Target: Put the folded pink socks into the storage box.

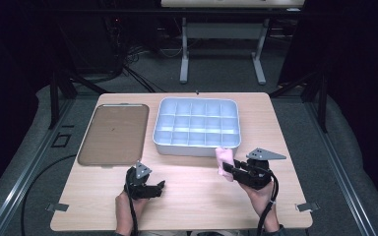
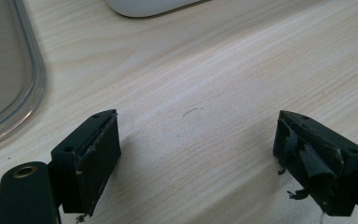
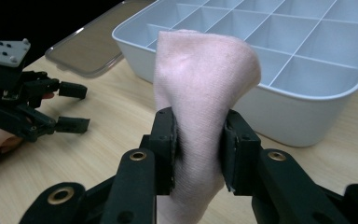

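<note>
Presently the right gripper point(image 3: 198, 149) pinches a pink sock point(image 3: 200, 93) that stands up from its jaws, just short of the white divided tray point(image 3: 307, 116) ahead, while the left gripper point(image 1: 161, 188) rests spread and empty on the table point(image 2: 214, 84).

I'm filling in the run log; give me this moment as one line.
right tongs: shut on pink sock | left tongs: open, empty | divided bin: empty, beside sock
</note>
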The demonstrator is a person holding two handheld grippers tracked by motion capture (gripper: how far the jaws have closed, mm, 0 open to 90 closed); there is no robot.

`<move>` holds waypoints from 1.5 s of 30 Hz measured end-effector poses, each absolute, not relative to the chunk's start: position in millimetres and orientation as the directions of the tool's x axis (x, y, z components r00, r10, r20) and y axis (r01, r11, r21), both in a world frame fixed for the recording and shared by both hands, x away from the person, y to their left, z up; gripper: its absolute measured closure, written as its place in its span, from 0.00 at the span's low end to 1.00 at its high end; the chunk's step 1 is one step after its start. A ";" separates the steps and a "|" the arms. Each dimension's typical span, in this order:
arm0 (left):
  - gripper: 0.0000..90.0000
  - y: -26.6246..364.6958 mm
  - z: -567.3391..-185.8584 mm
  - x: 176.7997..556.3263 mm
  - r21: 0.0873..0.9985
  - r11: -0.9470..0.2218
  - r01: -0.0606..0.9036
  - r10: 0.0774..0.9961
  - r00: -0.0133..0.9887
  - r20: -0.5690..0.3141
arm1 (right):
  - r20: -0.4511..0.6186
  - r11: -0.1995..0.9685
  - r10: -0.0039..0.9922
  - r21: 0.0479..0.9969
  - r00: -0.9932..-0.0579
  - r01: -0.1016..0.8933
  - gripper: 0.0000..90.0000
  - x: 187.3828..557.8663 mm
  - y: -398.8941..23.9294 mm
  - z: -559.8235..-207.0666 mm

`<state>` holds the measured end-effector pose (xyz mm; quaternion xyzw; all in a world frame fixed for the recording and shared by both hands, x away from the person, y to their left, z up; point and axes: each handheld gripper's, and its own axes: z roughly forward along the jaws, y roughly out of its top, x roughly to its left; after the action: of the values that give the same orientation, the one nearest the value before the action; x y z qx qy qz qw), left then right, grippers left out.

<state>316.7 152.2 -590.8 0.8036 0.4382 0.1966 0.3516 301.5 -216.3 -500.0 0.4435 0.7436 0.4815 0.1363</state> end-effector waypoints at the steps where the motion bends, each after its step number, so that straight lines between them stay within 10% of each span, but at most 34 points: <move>1: 0.16 152.2 -590.7 316.7 0.737 -0.369 0.566 0.842 0.539 0.007 | 0.226 0.136 0.793 0.839 -0.565 0.527 0.76 302.5 -217.5 -499.0; 45: 0.16 152.2 -590.8 316.7 0.738 -0.367 0.566 0.843 0.538 0.006 | 0.147 0.133 0.864 0.856 -0.482 0.500 0.76 373.2 -233.9 -462.4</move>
<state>316.7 152.2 -590.8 0.8030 0.4388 0.1965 0.3523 373.2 -233.9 -462.4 0.4692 0.7265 0.4617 0.1970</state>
